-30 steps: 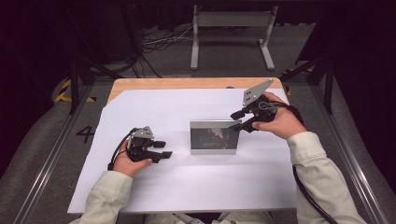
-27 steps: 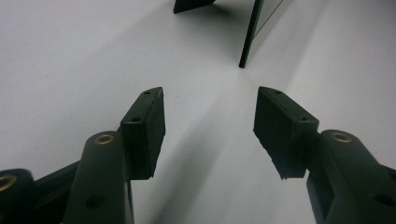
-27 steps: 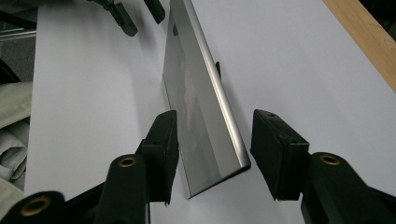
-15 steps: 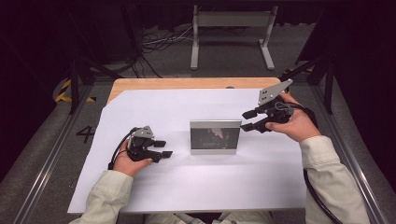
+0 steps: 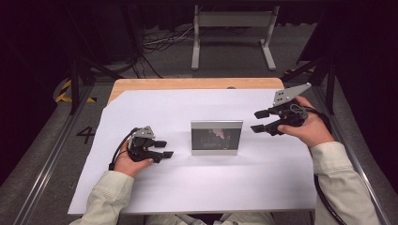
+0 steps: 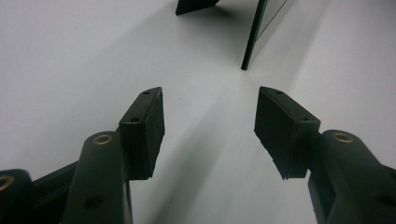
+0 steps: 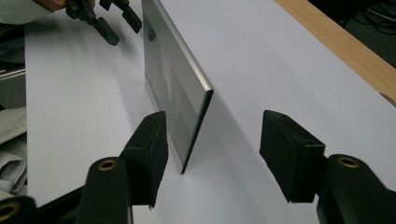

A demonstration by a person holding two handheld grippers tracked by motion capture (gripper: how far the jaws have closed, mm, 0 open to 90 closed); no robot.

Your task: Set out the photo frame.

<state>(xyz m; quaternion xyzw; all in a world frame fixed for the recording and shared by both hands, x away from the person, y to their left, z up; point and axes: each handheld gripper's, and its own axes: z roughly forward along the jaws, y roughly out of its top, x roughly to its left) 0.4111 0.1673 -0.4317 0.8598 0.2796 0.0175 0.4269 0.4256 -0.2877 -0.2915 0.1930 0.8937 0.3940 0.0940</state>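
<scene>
White paper (image 5: 263, 183) carries an upright frame (image 5: 216, 137); right gripper (image 5: 261, 121), jaws just widened, holds nothing.

A large white paper sheet (image 5: 197, 183) is covering a light wooden counter (image 5: 187, 83), whose bare far edge is showing beyond the fingers. Past it, a grey metal stand with two legs (image 5: 233, 33) is standing on the grey floor (image 5: 173, 65), with tangled cables (image 5: 162, 41) lying beside it. Darkness is swallowing the room's sides.
</scene>
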